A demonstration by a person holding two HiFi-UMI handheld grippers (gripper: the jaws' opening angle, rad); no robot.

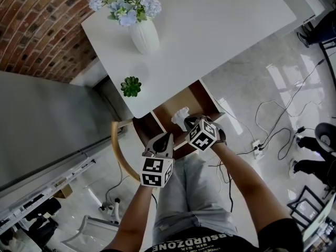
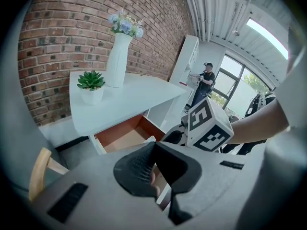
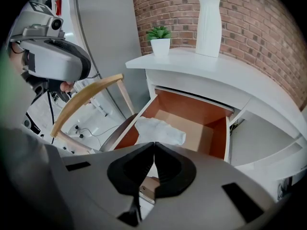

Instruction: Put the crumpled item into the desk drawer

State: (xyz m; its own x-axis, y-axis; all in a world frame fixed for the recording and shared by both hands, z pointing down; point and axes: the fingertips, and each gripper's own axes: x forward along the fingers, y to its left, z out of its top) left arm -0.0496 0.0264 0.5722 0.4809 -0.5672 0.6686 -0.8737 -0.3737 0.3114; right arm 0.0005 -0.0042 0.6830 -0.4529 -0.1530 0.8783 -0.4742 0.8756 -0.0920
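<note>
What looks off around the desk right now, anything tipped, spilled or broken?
Nothing stands out. The vase and the small potted plant stand upright on the desk. The drawer is open and looks intact. The right gripper is shut on the crumpled item, holding it over the drawer.

The crumpled item and desk are white, the drawer orange-brown, the wall red brick.
</note>
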